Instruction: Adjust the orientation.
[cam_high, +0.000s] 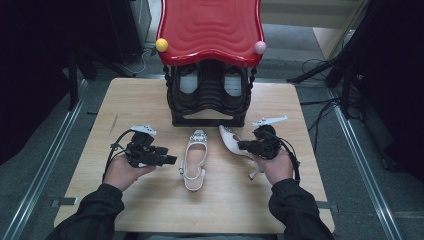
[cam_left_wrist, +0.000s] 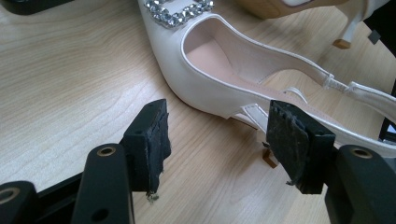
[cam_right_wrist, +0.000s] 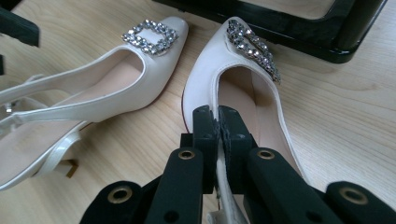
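1. Lower right of the high view, the right gripper (cam_high: 245, 145) is clamped on the side rim of the right shoe (cam_high: 233, 140); in the right gripper view its jaws are pressed together on that white edge, toe pointing away toward the rack.
2. Lower left, the left gripper (cam_high: 170, 160) sits with jaws spread wide, nothing between them, aimed across at the left shoe (cam_high: 194, 160).
3. Centre of the table (cam_high: 150, 205), that left shoe stands upright, long axis running bottom to top, buckle end toward the rack, heel strap nearest the person.
4. Upper middle, the black shoe rack (cam_high: 208, 100) under its red top waits just beyond both toes; the held shoe is the nearer one to go in.
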